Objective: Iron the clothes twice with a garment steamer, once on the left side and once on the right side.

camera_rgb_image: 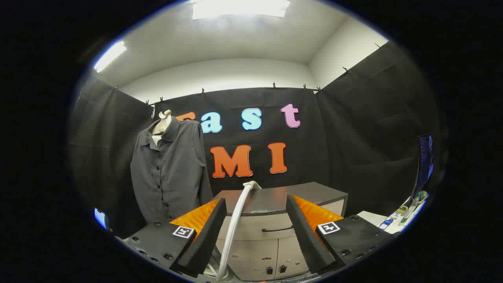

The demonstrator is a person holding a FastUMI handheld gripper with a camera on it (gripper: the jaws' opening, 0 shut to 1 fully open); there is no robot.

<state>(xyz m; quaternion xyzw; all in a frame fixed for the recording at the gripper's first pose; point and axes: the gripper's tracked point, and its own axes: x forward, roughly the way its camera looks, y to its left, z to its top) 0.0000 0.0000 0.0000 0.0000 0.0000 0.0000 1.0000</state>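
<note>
A dark grey button-up shirt (169, 173) hangs on a pale hanger form against the booth wall, beyond my left finger and off to the left. A white steamer hose (235, 224) rises from low between my fingers to the top of the cabinet, where its pale end (252, 184) rests. My gripper (256, 200) is open, fingers wide apart on either side of the hose and not touching it. The foot of the hose is hidden below the fingers.
A grey cabinet (275, 228) with a dark top, a drawer and two doors stands straight ahead. To the right are a white table (377, 218) with small items and a monitor (425, 161). A lit phone screen (100, 217) sits low left.
</note>
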